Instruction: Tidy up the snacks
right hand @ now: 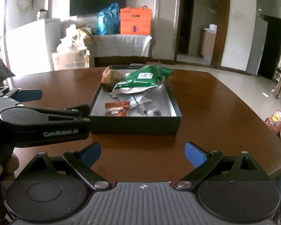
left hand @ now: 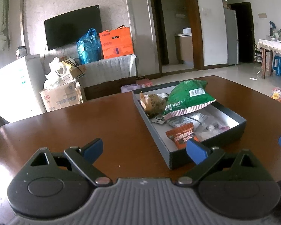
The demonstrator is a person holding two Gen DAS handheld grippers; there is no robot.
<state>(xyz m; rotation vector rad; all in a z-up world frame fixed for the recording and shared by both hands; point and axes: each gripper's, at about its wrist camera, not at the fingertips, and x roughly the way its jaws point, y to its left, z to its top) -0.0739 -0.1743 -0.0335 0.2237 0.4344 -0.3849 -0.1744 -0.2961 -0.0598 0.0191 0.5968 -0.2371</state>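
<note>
On the brown wooden table (right hand: 206,101) sits a dark shallow box (right hand: 134,124) holding the snacks: a green bag (right hand: 146,78) leaning over its far end, a brownish wrapped bun (right hand: 109,76) beside that, and an orange packet (right hand: 117,108) near the front wall. The right gripper (right hand: 142,154) hovers just before the box, fingers spread wide and empty. The left gripper (left hand: 144,151) sits left of the box, its right pad (left hand: 195,151) by the near corner, likewise spread apart and holding nothing.
</note>
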